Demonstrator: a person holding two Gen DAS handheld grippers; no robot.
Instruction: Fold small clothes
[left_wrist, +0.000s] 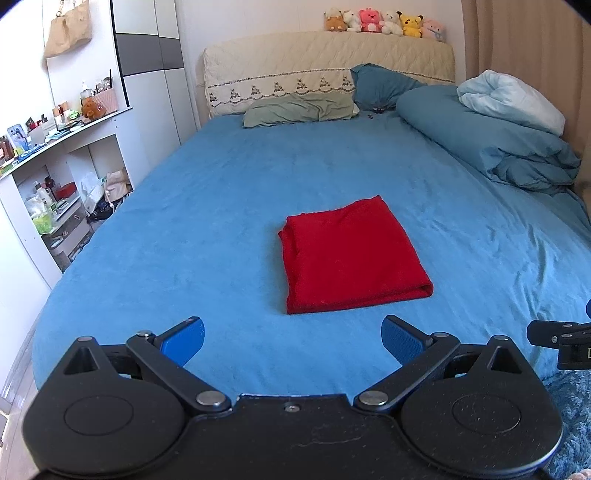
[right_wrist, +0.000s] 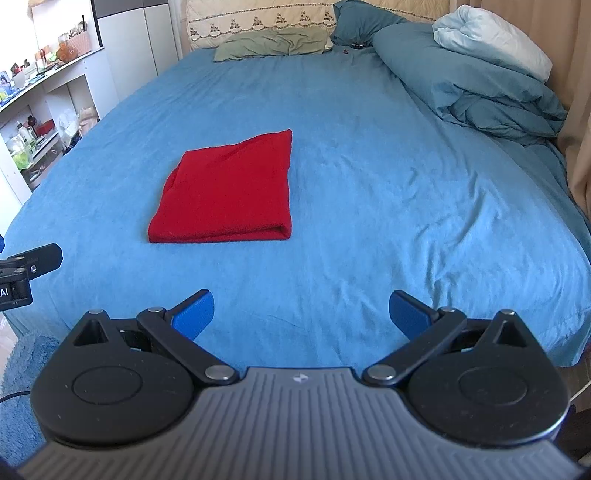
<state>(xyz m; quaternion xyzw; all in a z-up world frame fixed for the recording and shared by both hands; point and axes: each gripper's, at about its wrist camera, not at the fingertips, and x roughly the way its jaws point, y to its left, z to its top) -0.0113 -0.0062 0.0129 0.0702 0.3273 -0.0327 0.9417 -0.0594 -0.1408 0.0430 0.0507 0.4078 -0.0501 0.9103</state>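
A red garment (left_wrist: 351, 258) lies folded into a flat rectangle on the blue bed sheet (left_wrist: 221, 221); it also shows in the right wrist view (right_wrist: 229, 195) on the same blue bed sheet (right_wrist: 406, 184). My left gripper (left_wrist: 293, 339) is open and empty, held back near the foot of the bed, short of the garment. My right gripper (right_wrist: 301, 314) is open and empty, to the right of the garment and also back from it. Each gripper's edge shows in the other's view, the right gripper at the far right (left_wrist: 561, 339) and the left gripper at the far left (right_wrist: 26, 269).
A rolled blue duvet (left_wrist: 491, 147) with a pale pillow (left_wrist: 513, 99) lies along the bed's right side. A green pillow (left_wrist: 299, 109) and headboard (left_wrist: 325, 59) are at the far end. White shelves (left_wrist: 55, 177) full of items stand on the left. A blue rug (right_wrist: 22, 369) lies on the floor.
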